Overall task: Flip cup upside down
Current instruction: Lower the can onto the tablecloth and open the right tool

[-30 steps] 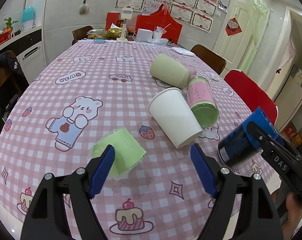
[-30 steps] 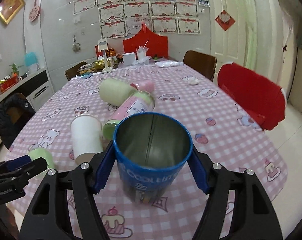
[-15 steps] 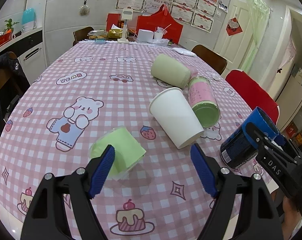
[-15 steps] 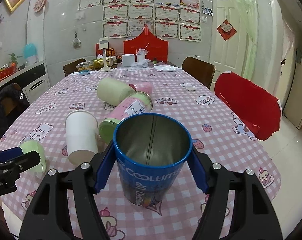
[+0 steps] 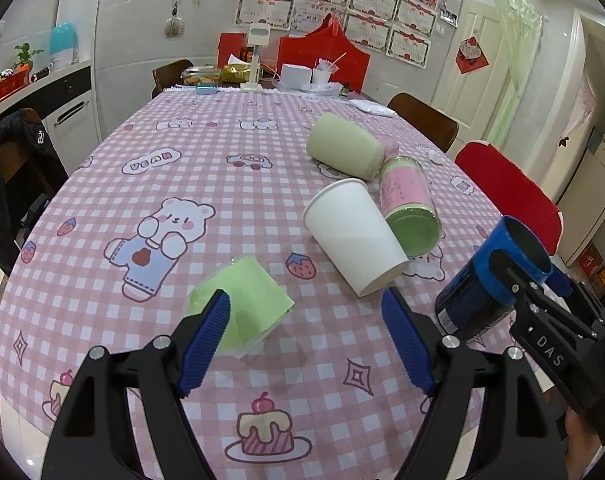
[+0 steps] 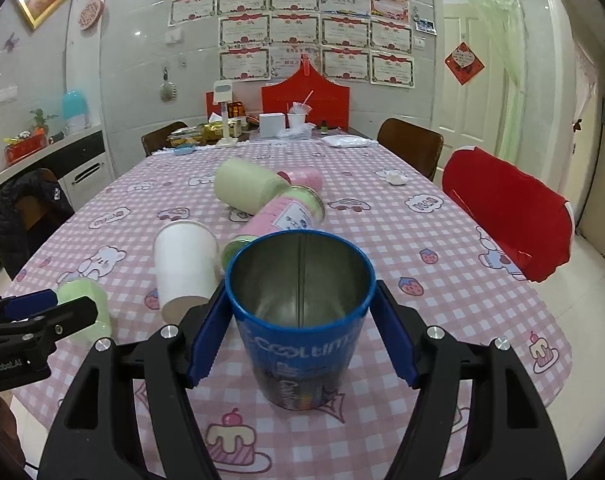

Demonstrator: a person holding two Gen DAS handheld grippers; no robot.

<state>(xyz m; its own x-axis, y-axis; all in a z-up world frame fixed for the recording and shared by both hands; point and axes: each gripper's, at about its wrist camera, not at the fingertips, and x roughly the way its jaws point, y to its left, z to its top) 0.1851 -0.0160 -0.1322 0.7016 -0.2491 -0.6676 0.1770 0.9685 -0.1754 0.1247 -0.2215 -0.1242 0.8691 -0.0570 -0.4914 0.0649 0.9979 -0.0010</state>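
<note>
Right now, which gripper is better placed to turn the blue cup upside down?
The right. The right gripper is already clamped on the blue cup, mouth up, just above the tablecloth. The left gripper is open, holding nothing, near the light green cup.

A home dining room, apparently: a long table [image 5: 222, 168] under a pink checked cartoon tablecloth [image 6: 442, 240], wooden chairs [image 6: 412, 146] around it, framed certificates [image 6: 294, 32] covering the tiled wall, and a kitchen counter [image 5: 42, 92] alongside.
</note>
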